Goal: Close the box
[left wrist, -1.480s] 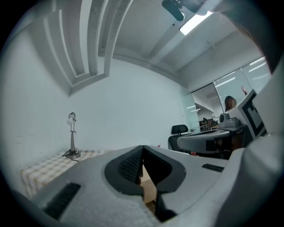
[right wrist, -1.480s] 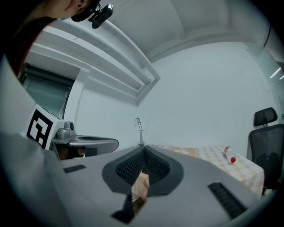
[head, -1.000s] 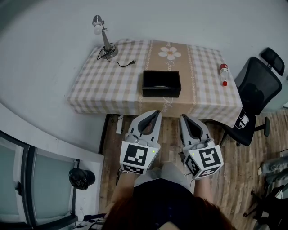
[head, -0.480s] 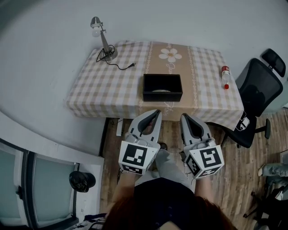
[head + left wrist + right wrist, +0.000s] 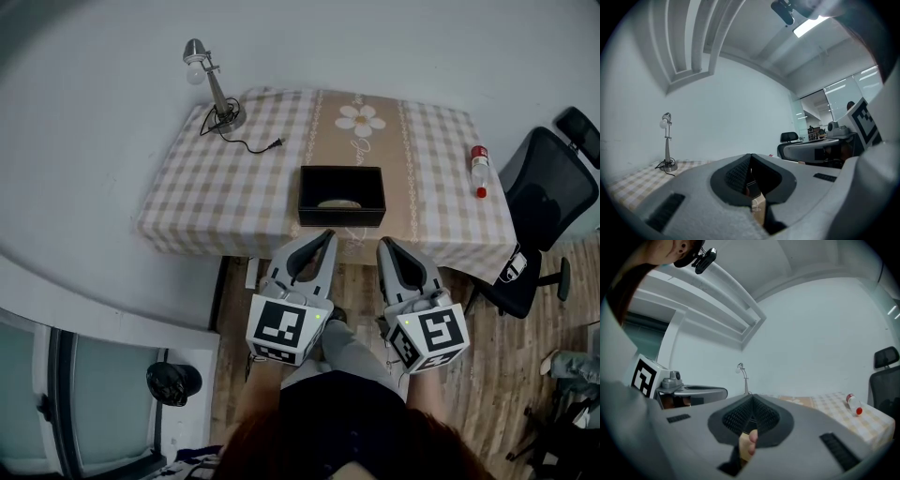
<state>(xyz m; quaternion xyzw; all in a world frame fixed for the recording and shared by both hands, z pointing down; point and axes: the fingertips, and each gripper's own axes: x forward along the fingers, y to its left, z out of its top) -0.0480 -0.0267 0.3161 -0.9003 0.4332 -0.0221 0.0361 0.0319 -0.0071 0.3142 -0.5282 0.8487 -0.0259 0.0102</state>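
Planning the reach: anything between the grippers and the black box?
Nothing visible. The left gripper and right gripper hang short of the table; the box sits near its front edge. The lamp and bottle stand aside.

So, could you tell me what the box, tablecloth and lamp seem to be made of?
Box: probably rigid card or plastic, matte black, thin straight walls.
Tablecloth: woven cloth, checked, draping over the edges.
Lamp: likely metal, shiny silvery stem and base.

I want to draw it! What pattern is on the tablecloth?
The tablecloth has beige-and-white checks and a tan strip; clearest in the head view.
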